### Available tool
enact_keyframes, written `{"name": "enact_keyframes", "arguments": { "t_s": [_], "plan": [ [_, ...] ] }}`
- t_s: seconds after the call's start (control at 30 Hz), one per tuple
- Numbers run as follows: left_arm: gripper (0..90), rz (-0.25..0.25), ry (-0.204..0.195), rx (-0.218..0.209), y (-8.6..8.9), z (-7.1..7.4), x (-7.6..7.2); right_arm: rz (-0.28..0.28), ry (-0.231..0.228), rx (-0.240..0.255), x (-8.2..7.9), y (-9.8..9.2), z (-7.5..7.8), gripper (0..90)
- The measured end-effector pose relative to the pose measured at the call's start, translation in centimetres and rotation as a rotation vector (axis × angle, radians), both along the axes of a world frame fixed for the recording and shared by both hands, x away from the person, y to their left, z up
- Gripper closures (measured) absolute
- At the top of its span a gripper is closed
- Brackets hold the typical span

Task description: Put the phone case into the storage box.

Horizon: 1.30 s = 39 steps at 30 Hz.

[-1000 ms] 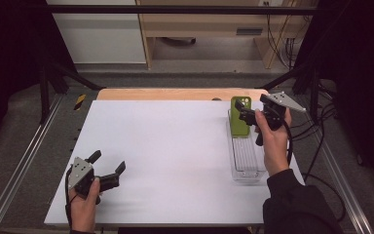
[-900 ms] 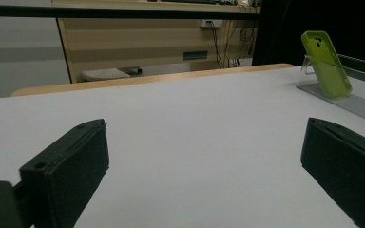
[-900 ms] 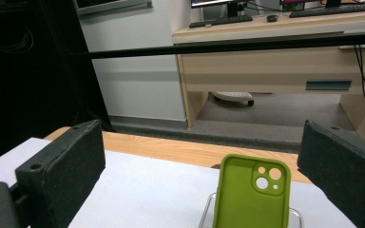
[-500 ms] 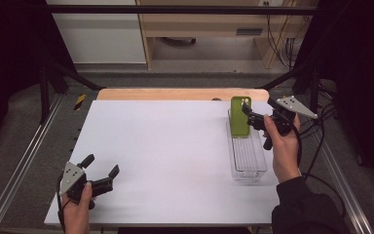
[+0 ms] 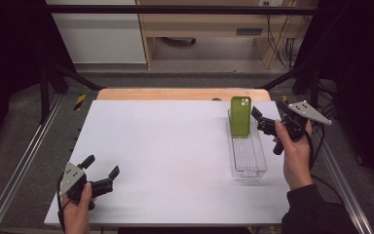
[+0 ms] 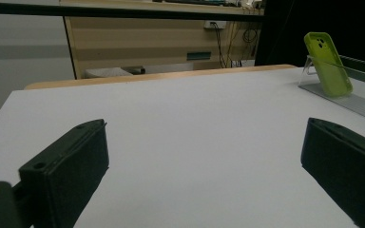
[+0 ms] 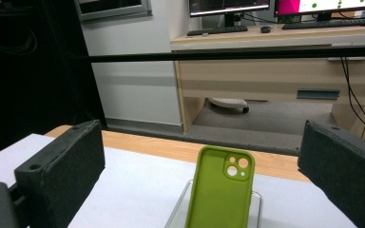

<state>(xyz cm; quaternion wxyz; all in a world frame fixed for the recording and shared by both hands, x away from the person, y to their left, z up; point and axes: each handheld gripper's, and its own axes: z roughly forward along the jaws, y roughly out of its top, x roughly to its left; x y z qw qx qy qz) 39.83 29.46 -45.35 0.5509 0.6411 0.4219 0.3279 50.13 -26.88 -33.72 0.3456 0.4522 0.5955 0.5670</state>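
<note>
A green phone case (image 5: 240,115) stands upright, leaning at the far end of a clear plastic tray (image 5: 247,161) on the right of the white table (image 5: 175,146). My right gripper (image 5: 260,120) is open just right of the case, its jaws pointing at it without touching. In the right gripper view the case (image 7: 221,194) stands between and beyond the two jaws. At the table's front left corner my left gripper (image 5: 101,165) is open and holds nothing. From there the left gripper view shows the case (image 6: 328,64) far off at the right.
A wooden strip (image 5: 180,94) runs along the table's far edge. Metal rails (image 5: 24,161) flank the table on both sides. A desk with drawers (image 7: 266,71) stands beyond the table. The tray's near part (image 6: 356,102) holds nothing.
My right hand and gripper have drawn back to the right, off the tray, leaving the case standing. The left gripper has barely shifted near the front left corner.
</note>
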Motion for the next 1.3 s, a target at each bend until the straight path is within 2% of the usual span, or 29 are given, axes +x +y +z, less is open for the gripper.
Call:
{"name": "enact_keyframes", "arguments": {
  "t_s": [0.37, 0.5, 0.83, 1.3],
  "plan": [
    [1.5, -0.020, -0.006, -0.001, -0.1, 0.0, 0.0, -0.014, 0.004, -0.006, -1.1, -1.8, -0.1, 2.3],
    [1.4, -0.017, -0.008, 0.001, -0.1, 0.1, -0.1, -0.015, 0.005, -0.028, -1.4, -2.3, -0.2, 2.4],
    [1.4, -0.021, -0.010, 0.003, -0.1, 0.1, -0.1, -0.005, 0.010, -0.062, -2.1, -3.0, -0.3, 2.4],
    [1.4, -0.037, -0.007, 0.001, -0.3, 0.1, -0.1, -0.007, 0.022, -0.076, -2.9, -4.0, -1.4, 2.6]
  ]
}}
